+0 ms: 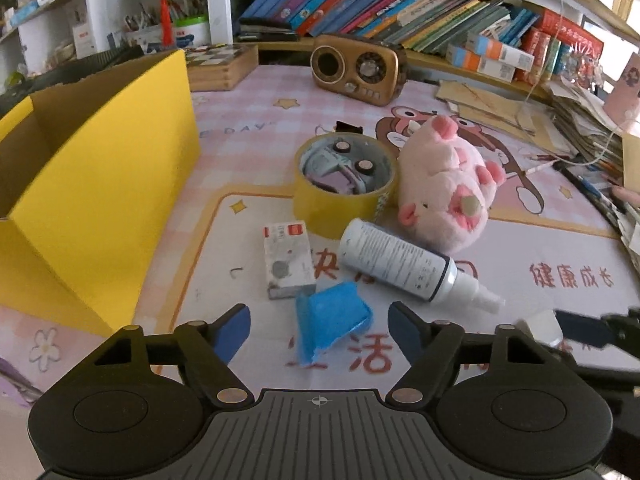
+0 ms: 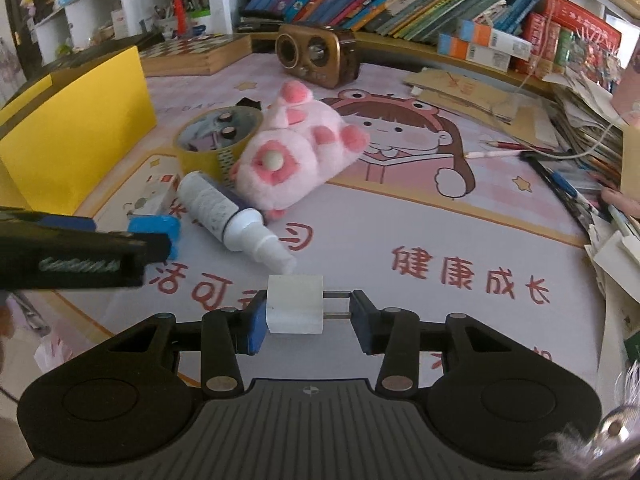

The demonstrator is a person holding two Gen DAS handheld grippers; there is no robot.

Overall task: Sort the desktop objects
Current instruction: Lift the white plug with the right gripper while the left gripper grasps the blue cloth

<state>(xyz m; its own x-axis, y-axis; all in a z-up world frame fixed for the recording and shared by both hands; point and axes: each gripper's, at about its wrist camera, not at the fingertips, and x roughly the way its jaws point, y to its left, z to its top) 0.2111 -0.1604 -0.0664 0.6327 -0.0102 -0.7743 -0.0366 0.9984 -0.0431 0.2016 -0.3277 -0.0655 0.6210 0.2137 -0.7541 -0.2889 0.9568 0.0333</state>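
- Left wrist view: the left gripper [image 1: 319, 330] has its fingers apart, pads either side of a blue eraser [image 1: 331, 322] without pressing it. Past it lie a small white box [image 1: 287, 258], a spray bottle [image 1: 404, 264], a yellow tape roll [image 1: 340, 186] and a pink plush pig [image 1: 444, 190]; the yellow box [image 1: 92, 184] stands left.
- Right wrist view: the right gripper [image 2: 308, 316] clamps a white plug adapter [image 2: 295, 304], one pad on its body, the other on its prongs, just above the desk mat [image 2: 400, 216].

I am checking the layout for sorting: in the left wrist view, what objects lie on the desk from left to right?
Yellow box → small white carton → blue block → spray bottle → pink plush pig.
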